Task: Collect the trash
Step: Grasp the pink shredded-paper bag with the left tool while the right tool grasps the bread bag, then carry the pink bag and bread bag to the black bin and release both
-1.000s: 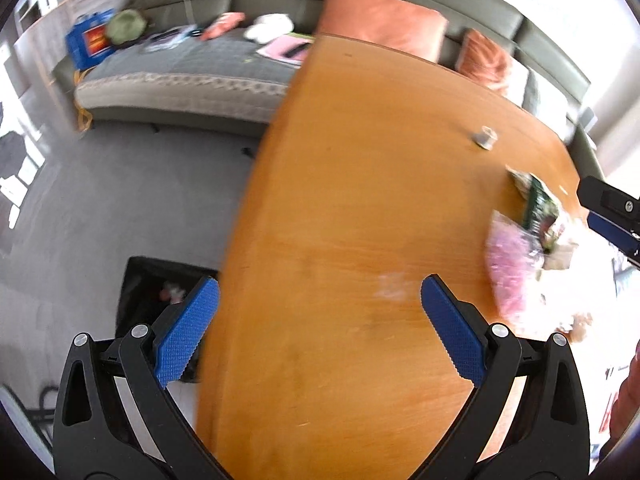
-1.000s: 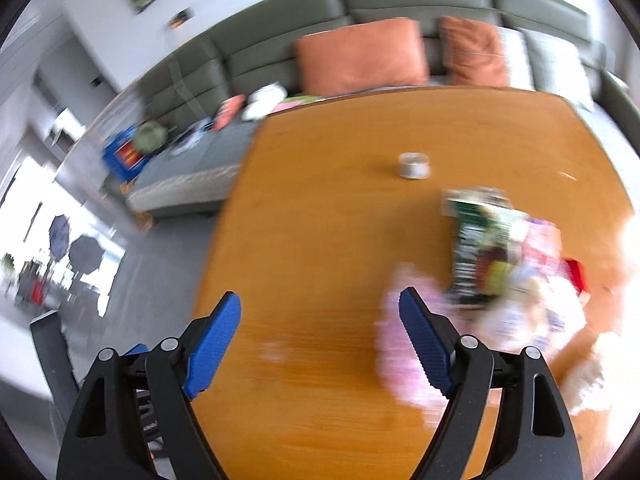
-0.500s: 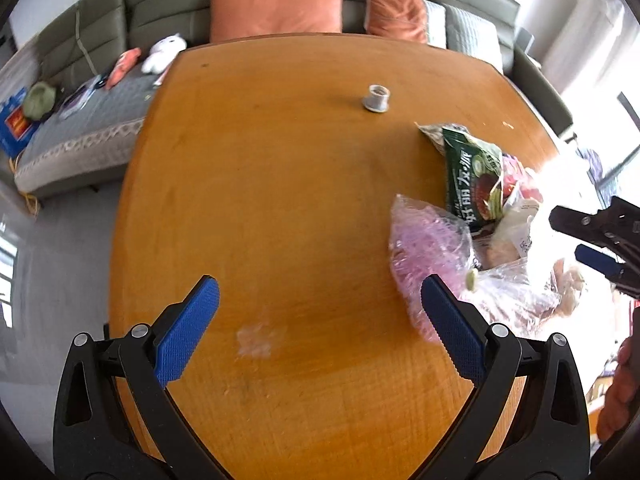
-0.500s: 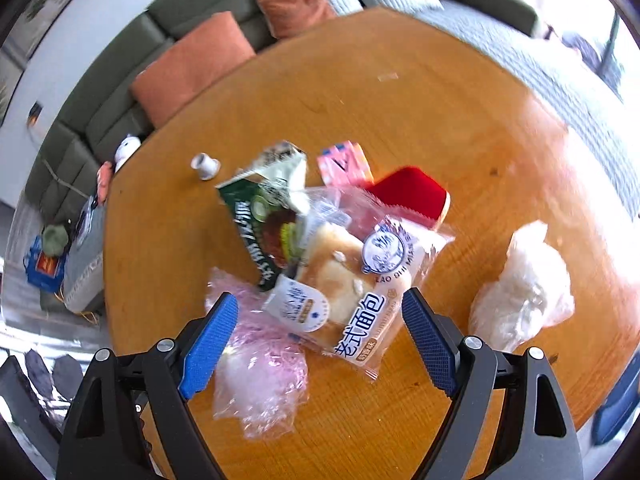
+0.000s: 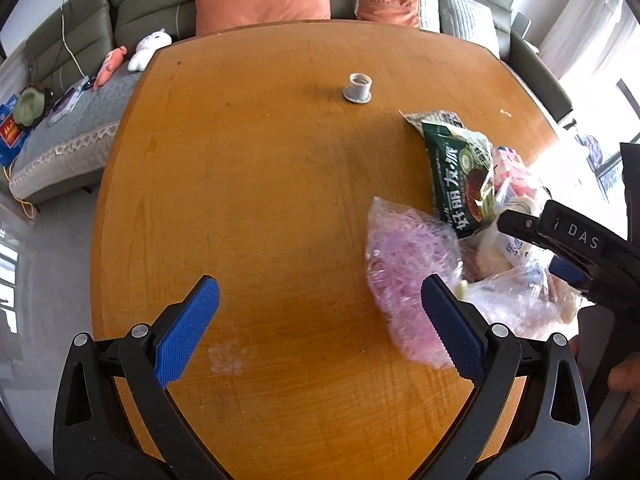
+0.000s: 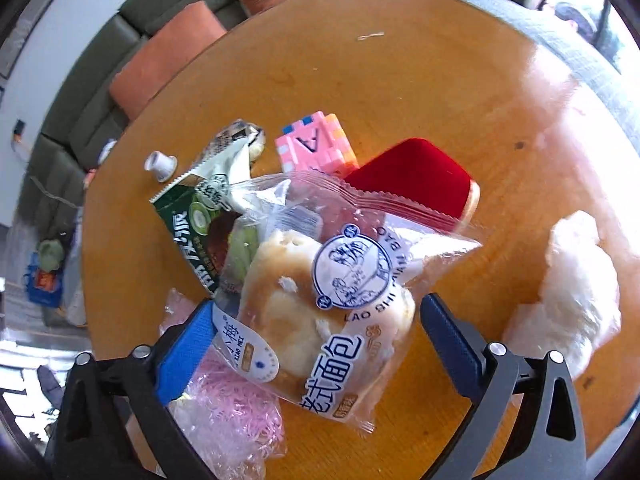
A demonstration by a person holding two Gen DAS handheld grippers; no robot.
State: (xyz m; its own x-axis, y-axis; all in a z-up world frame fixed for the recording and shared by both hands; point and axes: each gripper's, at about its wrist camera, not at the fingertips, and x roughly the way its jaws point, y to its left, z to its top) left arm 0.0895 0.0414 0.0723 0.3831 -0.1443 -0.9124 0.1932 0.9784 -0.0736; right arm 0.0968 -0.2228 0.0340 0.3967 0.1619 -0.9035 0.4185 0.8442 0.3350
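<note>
We judge that the main risk is a bad catch on the bread bag (image 6: 320, 304). Its clear plastic is slippery and it lies partly on top of the green snack packet (image 6: 196, 236) and the pink plastic bag (image 6: 228, 412), so closing now could pinch only loose film, or drag a neighbour along and scatter the pile over the surface (image 5: 260, 184). The red box (image 6: 412, 180) and the pink block toy (image 6: 316, 146), just behind the bread bag, may not be trash, and a wide grab could take them by mistake.

The right hand-held gripper (image 6: 316, 340) points steeply down, its blue pads released and standing on both sides of the bread bag; whether the left pad already touches the film we cannot tell. The left hand-held gripper (image 5: 320, 320) also points steeply down, released, with only bare wood between its pads and the pink plastic bag just beside its right pad.

All the trash lies together around the bread bag; a white crumpled bag (image 6: 576, 292) is well apart to its right, and a small white cap (image 5: 357, 89) sits far behind it
</note>
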